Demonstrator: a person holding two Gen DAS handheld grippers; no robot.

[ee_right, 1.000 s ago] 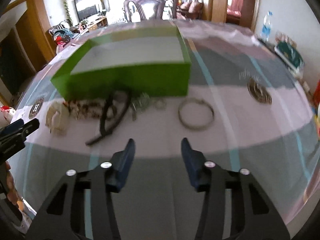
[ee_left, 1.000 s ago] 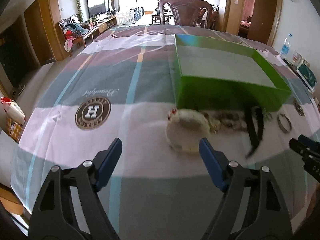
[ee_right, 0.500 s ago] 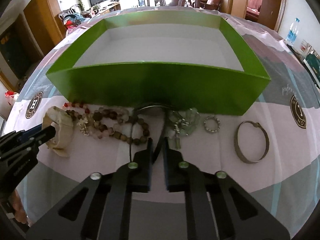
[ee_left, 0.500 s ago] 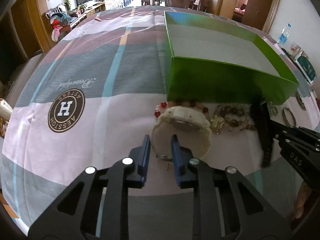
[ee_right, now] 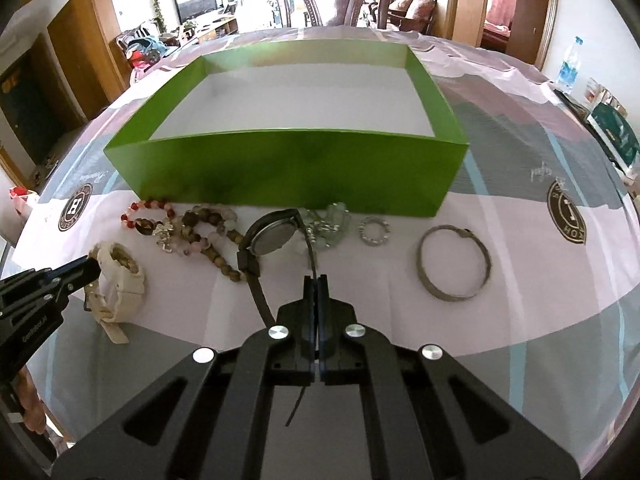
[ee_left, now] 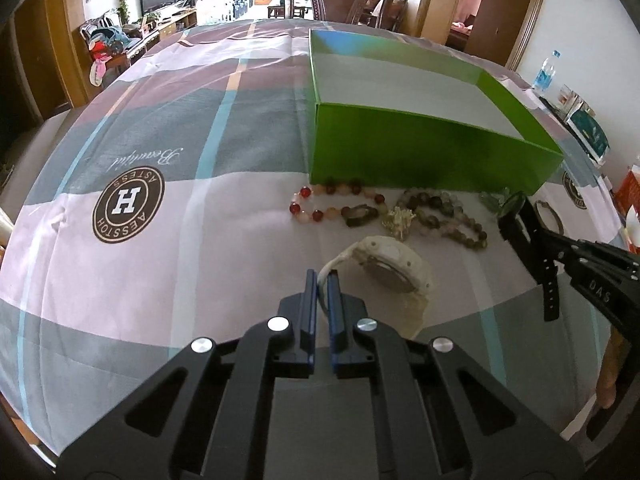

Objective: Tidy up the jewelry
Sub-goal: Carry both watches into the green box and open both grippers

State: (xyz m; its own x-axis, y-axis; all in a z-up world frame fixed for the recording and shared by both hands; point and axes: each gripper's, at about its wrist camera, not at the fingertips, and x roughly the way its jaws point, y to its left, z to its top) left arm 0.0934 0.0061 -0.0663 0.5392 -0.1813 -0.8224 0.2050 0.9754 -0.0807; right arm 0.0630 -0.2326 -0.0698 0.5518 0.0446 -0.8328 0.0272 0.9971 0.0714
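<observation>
Right wrist view: two watches (ee_right: 276,236), one green box (ee_right: 296,172).

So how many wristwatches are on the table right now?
2. The white watch lies at the left end of the jewelry row, its strap pinched by the left gripper. The black watch is mid-row, its strap held by the right gripper.

black watch (ee_right: 276,236) strap end hidden under right gripper (ee_right: 316,280); water bottle (ee_left: 545,74) label too small to read.
</observation>
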